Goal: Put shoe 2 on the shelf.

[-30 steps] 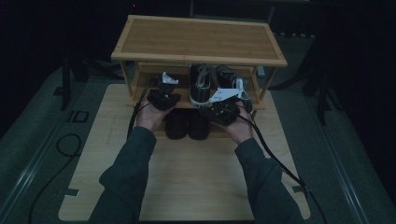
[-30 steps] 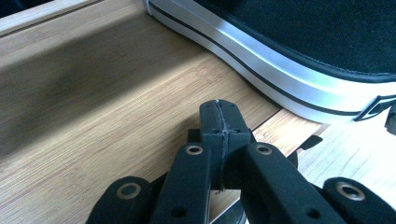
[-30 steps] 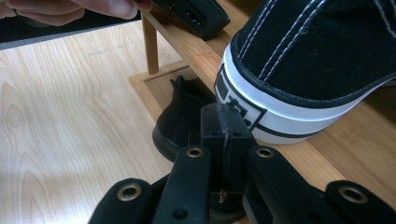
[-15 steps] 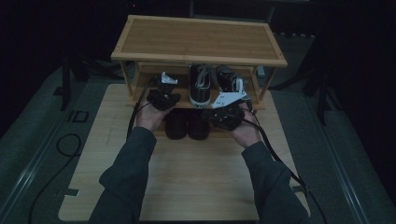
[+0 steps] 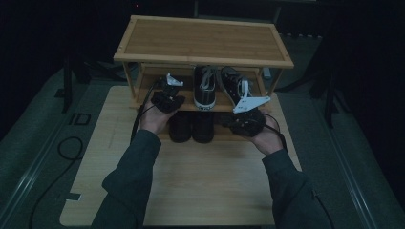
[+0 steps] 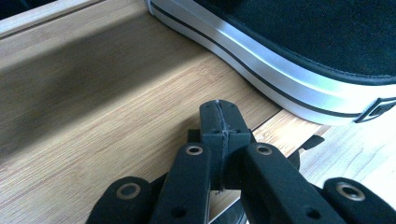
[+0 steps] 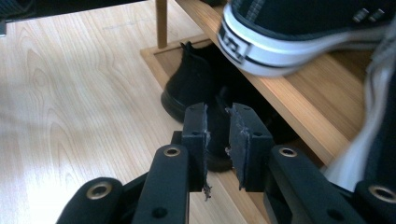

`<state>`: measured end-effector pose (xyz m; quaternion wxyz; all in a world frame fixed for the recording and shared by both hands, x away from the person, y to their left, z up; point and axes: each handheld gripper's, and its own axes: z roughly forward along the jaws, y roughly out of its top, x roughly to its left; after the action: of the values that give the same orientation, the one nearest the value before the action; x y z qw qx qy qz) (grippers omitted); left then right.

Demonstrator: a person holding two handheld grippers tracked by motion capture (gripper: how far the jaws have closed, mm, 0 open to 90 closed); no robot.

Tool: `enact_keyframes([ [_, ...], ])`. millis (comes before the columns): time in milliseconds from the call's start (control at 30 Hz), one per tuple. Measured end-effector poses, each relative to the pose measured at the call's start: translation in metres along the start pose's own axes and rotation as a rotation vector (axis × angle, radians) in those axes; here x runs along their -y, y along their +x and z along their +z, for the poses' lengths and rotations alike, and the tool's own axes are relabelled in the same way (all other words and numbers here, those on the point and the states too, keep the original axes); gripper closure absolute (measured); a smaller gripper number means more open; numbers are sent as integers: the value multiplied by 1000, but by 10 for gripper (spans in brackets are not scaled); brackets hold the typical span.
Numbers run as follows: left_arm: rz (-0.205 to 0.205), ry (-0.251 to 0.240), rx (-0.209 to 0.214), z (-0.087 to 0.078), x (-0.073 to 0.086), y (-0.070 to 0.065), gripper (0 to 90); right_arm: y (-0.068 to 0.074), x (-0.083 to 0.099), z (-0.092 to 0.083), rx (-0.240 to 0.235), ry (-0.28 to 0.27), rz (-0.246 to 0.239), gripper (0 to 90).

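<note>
A person works two handheld grippers at a bamboo shoe rack (image 5: 200, 40) on a wooden table (image 5: 210, 186). Left gripper (image 5: 168, 93) hovers just over the rack's middle shelf (image 6: 93, 107), jaws pressed tight together w/ nothing between them; a black sneaker w/ white sole (image 6: 299, 60) sits just beside its tip. Right gripper (image 7: 217, 140) is held low at the rack's front right, jaws parted by a narrow gap, empty. Two black-and-white sneakers (image 5: 205, 86) stand side by side on the middle shelf, heels toward the person. A pair of black shoes (image 5: 191, 126) sits on the bottom shelf, btwn the two hands. Right gripper view: one black shoe (image 7: 191, 86) lies just beyond the jaws, under the shelf edge.
</note>
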<state>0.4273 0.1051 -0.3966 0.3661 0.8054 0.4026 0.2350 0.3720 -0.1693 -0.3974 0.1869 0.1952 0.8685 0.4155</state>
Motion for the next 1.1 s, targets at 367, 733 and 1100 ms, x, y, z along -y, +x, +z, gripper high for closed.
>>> enact_keyframes([
  [367,-7,-2,7,0,0,1,900,-10,14,-14,-15,3,14,870],
  [733,-10,-4,16,0,1,3,900,-16,26,-28,-16,9,16,877],
  [1100,-11,-6,23,0,1,4,900,-24,41,-39,-11,16,39,877],
])
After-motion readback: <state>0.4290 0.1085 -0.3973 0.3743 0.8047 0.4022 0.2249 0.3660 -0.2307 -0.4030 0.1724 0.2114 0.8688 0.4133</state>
